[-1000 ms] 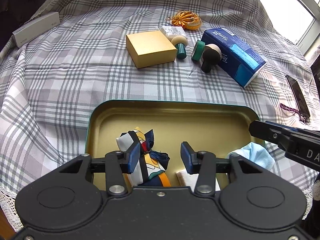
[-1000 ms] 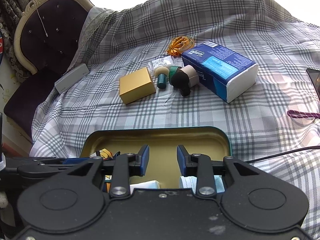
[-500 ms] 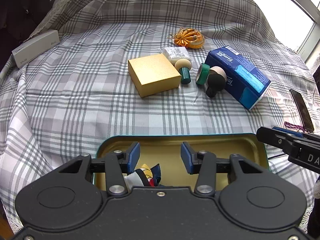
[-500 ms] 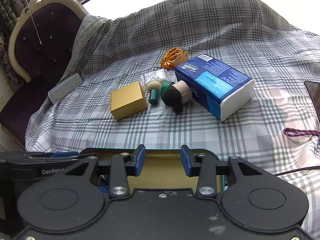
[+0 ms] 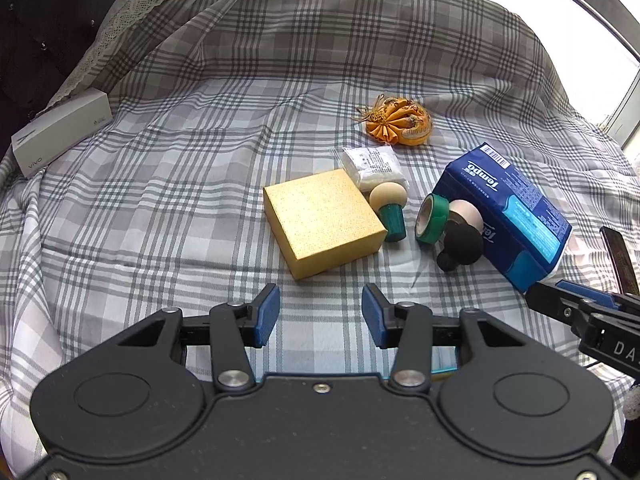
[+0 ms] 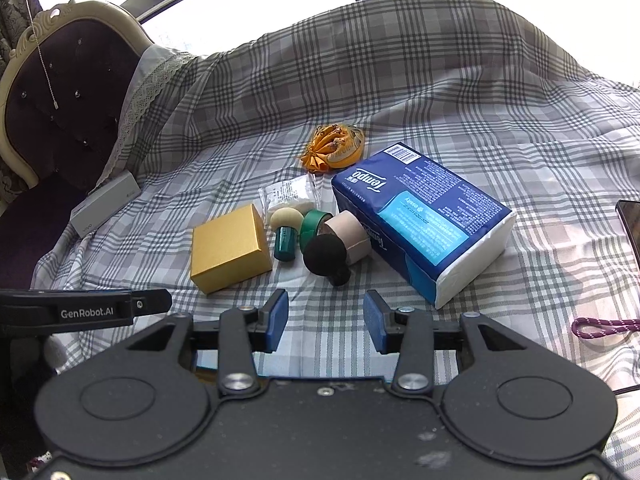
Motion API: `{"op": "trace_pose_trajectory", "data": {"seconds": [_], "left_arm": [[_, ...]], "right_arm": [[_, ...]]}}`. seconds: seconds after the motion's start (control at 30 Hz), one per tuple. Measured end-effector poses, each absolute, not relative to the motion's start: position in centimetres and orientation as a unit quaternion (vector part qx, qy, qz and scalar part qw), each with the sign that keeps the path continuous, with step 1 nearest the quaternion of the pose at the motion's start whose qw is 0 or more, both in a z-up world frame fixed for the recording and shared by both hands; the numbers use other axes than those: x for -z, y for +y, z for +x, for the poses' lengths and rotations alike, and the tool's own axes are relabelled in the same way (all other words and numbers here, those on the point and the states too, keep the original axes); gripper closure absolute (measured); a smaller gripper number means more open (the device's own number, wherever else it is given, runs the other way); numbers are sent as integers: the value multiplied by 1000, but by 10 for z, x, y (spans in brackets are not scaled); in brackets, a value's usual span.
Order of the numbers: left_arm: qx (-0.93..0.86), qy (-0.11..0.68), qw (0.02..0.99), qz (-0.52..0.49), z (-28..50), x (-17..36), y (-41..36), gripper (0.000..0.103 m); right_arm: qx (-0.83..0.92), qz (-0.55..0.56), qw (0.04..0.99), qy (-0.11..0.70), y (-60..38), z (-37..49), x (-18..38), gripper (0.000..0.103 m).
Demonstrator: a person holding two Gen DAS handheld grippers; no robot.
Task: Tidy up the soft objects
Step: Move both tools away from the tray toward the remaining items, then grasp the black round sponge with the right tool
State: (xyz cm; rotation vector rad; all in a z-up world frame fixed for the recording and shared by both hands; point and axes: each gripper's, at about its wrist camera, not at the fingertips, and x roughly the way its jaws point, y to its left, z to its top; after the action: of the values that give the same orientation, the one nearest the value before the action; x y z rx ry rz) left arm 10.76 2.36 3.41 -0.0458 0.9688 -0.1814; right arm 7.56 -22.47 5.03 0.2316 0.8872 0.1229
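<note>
- Square box at centre of the cloth-covered worktop.
- Just right of it: mushroom-shaped sponge, tape roll, dark sponge.
- Tissue pack farthest right, touching the dark sponge.
- Sachet behind the box; pouch beyond.
- Long flat box far left.

A: Where does the left wrist view look from?
B: Above and just short of the gold box, tilted down over the checked cloth, fairly near.

A: And the right wrist view?
B: Also facing the gold box, from nearer the blue tissue pack.

A: Shared ground?
B: The box, the pack and the orange pouch beyond the box.
</note>
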Motion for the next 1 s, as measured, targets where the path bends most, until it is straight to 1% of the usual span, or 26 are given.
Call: {"op": "trace_pose_trajectory", "data": {"seconds": [0.43,0.57,0.67,0.73,0.9,1.0], "left_arm": [[89,446,890,-22,180,-26,17,57],[94,437,894,-36,200,-23,21,57],[98,438,892,-53,210,-17,30,57],[98,439,891,-56,215,-11,35,57],[67,430,900,-40,221,1,44,57],[57,429,901,-37,221,3,49,57]], "right_arm": [[-38,110,890,440,-212,126,-29,62],[-36,104,890,443,-205,133,-26,62],[-29,100,892,440,-202,137,-25,58],[-21,100,894,435,-201,138,-24,52],[-8,107,893,437,-197,140,-18,49],[-4,113,890,442,-193,142,-13,49]]}}
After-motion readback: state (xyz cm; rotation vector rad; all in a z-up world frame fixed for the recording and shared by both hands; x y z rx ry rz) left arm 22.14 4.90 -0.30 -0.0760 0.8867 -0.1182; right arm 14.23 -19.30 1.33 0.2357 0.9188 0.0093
